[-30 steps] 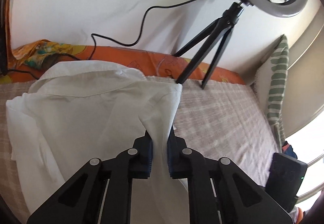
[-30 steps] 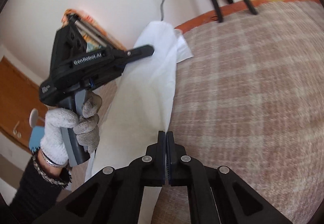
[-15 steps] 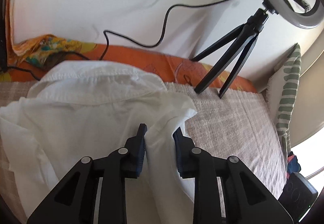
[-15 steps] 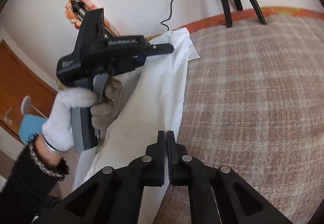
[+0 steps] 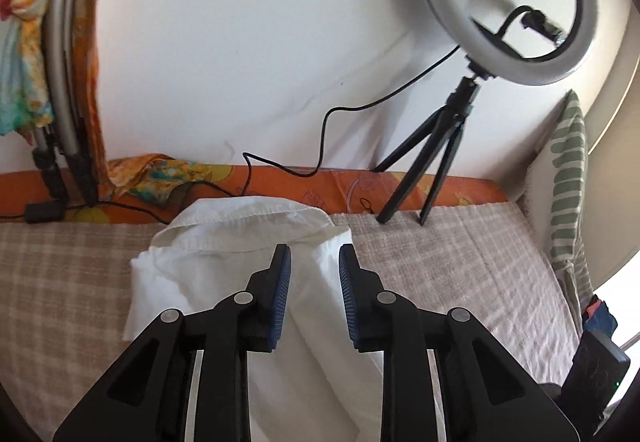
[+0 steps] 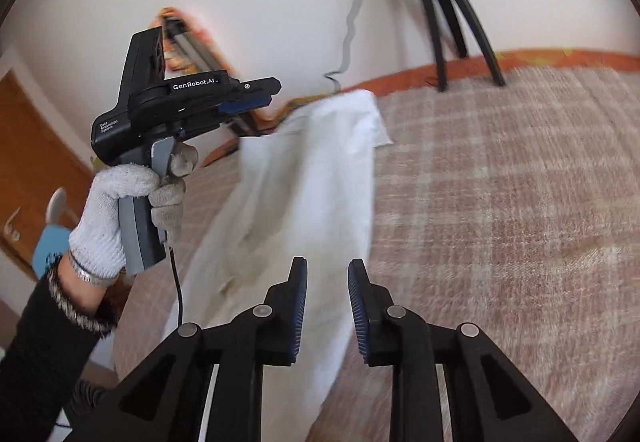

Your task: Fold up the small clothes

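Both grippers let go, shirt down on the bed

Left wrist: left gripper hangs released above the white shirt on the checked bedcover.
Right wrist: right gripper jaws opening, nothing pinched, shirt beneath; gloved hand alongside.

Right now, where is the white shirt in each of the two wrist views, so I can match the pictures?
Left wrist view: the white shirt lies low in the centre on the checked bedcover, its collar toward the wall, behind the left gripper.
Right wrist view: the shirt runs from the centre down to the lower left, past the right gripper.
Shared landmark: the black tripod standing at the bed's far edge.
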The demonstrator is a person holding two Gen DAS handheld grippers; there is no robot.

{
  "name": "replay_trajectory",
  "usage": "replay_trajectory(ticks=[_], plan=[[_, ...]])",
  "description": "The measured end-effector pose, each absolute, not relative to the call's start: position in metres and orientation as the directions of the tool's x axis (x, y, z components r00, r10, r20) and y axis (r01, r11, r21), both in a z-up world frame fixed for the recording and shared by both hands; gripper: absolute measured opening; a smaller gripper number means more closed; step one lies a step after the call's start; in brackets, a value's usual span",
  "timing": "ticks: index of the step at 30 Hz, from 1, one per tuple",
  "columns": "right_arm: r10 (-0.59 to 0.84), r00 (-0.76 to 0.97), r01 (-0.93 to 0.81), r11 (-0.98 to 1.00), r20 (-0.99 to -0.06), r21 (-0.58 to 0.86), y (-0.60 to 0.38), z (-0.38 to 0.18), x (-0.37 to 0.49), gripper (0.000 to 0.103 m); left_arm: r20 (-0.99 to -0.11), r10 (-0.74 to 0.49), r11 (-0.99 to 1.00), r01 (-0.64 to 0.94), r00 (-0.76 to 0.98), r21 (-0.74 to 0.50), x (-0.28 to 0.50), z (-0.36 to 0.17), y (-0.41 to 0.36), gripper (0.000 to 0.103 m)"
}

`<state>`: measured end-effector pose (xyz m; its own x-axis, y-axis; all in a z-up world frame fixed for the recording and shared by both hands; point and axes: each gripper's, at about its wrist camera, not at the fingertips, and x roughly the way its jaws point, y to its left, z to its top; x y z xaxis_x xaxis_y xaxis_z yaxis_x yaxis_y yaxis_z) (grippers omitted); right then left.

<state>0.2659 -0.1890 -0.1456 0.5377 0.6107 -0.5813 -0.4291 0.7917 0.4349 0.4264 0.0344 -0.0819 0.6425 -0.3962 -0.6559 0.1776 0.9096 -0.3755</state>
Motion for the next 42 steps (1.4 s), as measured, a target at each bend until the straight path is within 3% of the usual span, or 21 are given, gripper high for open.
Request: replay_trajectory(ticks=[6, 15, 22, 30, 32, 34, 35, 42], plan=[[0.638, 0.428, -0.505, 0.756, -0.64, 0.417, -0.163, -0.14, 0.224, 0.024, -0.687, -0.407, 0.912, 0.23, 0.602, -0.338, 0.321, -0.076, 0.054, 0.023], [0.54, 0.345, -0.533, 0.786, -0.768, 0.313, -0.127, -0.173, 0.162, 0.028, -0.738, -0.422, 0.906, 0.24, 0.526, -0.348, 0.164, -0.116, 0.079, 0.024], [0.463, 0.345, -0.55, 0.804, -0.816, 0.224, -0.114, -0.191, 0.09, 0.028, -0.771, -0.453, 0.89, 0.273, 0.448, -0.364, 0.094, -0.162, 0.062, 0.024], [0.475, 0.349, -0.469, 0.835, -0.808, 0.288, -0.164, -0.192, 0.04, 0.028, -0.793, -0.399, 0.91, 0.306, 0.459, -0.28, 0.038, -0.174, 0.051, 0.03], [0.473, 0.381, -0.441, 0.848, -0.794, 0.294, -0.178, -0.188, 0.031, 0.031, -0.791, -0.415, 0.906, 0.278, 0.45, -0.318, 0.027, -0.173, 0.058, 0.032], [0.474, 0.424, -0.406, 0.861, -0.772, 0.305, -0.196, -0.181, 0.023, 0.043, -0.787, -0.433, 0.901, 0.24, 0.439, -0.362, 0.02, -0.172, 0.064, 0.044], [0.477, 0.44, -0.392, 0.864, -0.761, 0.315, -0.203, -0.179, 0.022, 0.055, -0.784, -0.447, 0.895, 0.224, 0.431, -0.387, 0.018, -0.172, 0.066, 0.05], [0.581, 0.338, -0.342, 0.809, -0.741, 0.478, -0.225, -0.199, 0.037, 0.053, -0.738, -0.559, 0.824, 0.155, 0.377, -0.545, 0.013, -0.182, 0.071, 0.05]])
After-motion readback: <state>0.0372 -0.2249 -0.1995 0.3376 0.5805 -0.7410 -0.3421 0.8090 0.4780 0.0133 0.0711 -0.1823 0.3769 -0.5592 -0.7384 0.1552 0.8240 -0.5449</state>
